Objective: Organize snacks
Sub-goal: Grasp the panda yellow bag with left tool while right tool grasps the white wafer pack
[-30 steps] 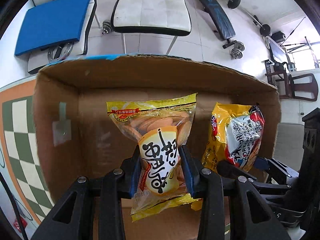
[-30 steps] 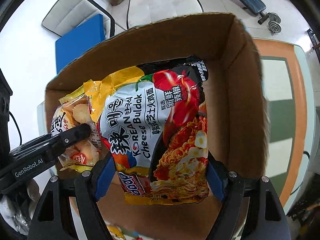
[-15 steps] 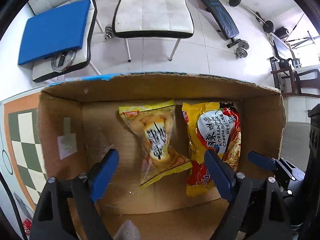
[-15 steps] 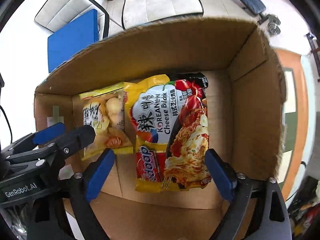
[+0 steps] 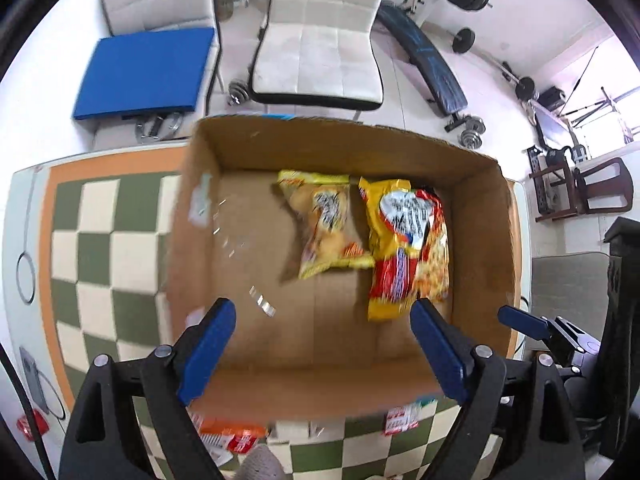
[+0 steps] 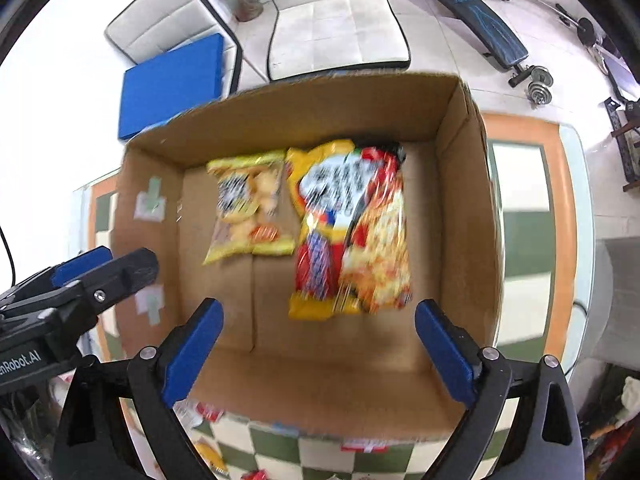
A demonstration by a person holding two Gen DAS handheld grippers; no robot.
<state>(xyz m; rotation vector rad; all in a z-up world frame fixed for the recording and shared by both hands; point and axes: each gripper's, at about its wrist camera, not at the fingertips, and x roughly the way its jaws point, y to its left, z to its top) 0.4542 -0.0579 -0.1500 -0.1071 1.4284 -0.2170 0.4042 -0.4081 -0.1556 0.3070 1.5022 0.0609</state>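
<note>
Two snack packs lie flat on the floor of the box (image 5: 208, 184), side by side and just touching: the small yellow bag (image 5: 326, 226) and, to its right, the bigger noodle pack (image 5: 408, 248). The left gripper (image 5: 320, 350) hangs above the near part of the box with its jaws wide apart and nothing between them. The right gripper (image 6: 316, 346) has its jaws opening further, and it also holds nothing. More packs (image 5: 236, 438) show on the checked table (image 5: 96, 248) in front of the box, blurred. I judge that all these packs are light, soft and slippery, and the film wrinkles easily. The contents are probably brittle, so a hard squeeze may crush them. It seems best to grip a pack across its narrow middle, or on the flat sealed edge, with gentle force.
</note>
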